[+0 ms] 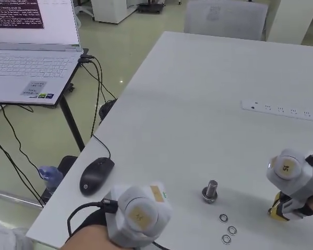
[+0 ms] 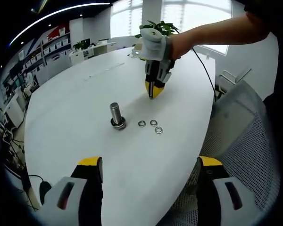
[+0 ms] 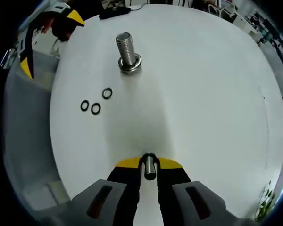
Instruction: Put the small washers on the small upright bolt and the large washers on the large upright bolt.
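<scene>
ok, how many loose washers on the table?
3, on the table beside the big upright bolt: near washer, middle washer, far washer. Any at the bolt's base can't be told.

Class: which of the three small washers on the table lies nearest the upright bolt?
The top washer in the head view, just below the bolt; the other two lie beyond it.

An open laptop (image 1: pixel 31 67) fills the upper left. A black mouse (image 1: pixel 96 175) lies at the white surface's (image 1: pixel 198 104) left edge, a white power strip (image 1: pixel 281 110) at right, and a grey chair (image 1: pixel 224 18) at top.
</scene>
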{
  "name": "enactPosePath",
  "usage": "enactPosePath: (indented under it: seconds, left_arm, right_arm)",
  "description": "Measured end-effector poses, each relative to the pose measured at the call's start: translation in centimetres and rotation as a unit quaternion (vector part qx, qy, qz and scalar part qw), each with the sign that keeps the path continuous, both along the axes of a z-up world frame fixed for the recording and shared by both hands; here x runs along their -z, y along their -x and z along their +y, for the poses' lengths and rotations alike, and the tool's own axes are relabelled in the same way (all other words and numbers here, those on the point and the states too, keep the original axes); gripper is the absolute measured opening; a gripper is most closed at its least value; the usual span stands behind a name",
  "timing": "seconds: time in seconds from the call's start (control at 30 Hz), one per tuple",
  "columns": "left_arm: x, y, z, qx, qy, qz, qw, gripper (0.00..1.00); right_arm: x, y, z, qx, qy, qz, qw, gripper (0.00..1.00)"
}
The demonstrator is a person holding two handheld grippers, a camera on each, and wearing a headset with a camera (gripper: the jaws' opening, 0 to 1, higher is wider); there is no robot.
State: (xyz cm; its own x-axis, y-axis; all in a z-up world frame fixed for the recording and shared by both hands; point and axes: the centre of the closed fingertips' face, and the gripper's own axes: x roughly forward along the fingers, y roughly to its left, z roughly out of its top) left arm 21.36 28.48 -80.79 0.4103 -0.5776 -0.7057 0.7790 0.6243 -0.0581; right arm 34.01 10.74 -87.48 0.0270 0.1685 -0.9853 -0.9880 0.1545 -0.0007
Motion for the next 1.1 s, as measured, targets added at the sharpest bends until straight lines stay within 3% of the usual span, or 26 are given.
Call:
enactPosePath:
  seconds: [0.27, 0.43, 0.7, 0.87, 1.1]
  left_arm:
    - [-0.1, 0.0, -0.1, 0.003, -0.002, -0.001, 1.0000, 0.82]
    - [-0.1, 0.0, -0.1, 0.004, -0.002, -0.002, 1.0000, 0.82]
    - [-0.4, -0.1, -0.2, 0.006, -0.002, -0.005, 1.0000, 0.82]
    - [-0.8, -0.2, -0.3, 0.005, 0.004, -0.007, 1.0000, 0.82]
    - [-1.1, -0.3, -0.4, 0.005, 0.006, -0.009, 0.9999, 0.82]
  right_arm:
    - [0.0, 0.0, 0.1, -0.001, -0.003, -0.004, 1.0000, 0.14]
    - [-0.2, -0.2, 0.3, -0.002, -0.009, -0.008, 0.9999, 0.22]
    - [-0.7, -0.2, 0.1, -0.002, -0.011, 0.002, 0.9999, 0.27]
    - [-2.1, -0.4, 0.6, -0.005, -0.027, -0.002, 0.9996, 0.28]
    - [-3.9, -0.4, 3.4, -0.020, -0.064, -0.015, 0.9977, 0.29]
